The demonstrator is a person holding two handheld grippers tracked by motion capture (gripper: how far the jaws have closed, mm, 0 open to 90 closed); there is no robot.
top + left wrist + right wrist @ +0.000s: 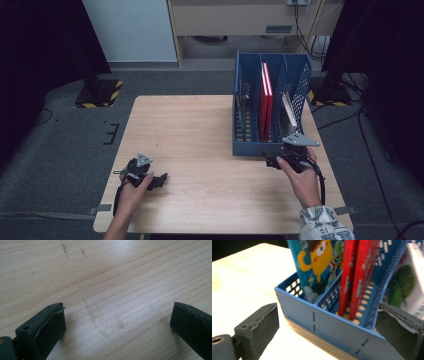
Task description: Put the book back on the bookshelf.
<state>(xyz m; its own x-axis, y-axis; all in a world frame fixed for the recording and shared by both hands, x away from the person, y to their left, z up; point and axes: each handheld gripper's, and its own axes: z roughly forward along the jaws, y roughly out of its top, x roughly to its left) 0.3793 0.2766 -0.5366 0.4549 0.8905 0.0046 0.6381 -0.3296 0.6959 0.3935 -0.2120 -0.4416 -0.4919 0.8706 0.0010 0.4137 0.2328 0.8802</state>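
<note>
**Two hand-held grippers at a desk with a blue file rack**

A grey carpeted floor (60,150) with dark curtained sides surrounds a light wooden desk (200,135). On the desk, toward 2 o'clock from its middle, stands a blue perforated file rack (252,146) with three upright compartments. The left compartment holds a book with a yellow cartoon creature on its cover (319,262); the middle one holds two red books (266,100) standing upright side by side; the right one holds a white-edged book (289,111) that leans (its cover shows a green patch in the right gripper view).

The right hand-held gripper (281,159) sits at about 4 o'clock on the desk, just in front of the rack's near wall. Its jaws stand wide apart, holding nothing, and in its own view they frame the rack's front wall (332,327), with the red books (355,277) straight ahead.

The left hand-held gripper (159,180) rests low over the desk at about 8 o'clock, well apart from the rack. Its jaws are also spread wide with nothing between them, above bare wood (112,290) marked by a few faint dark scuffs (64,248).
</note>
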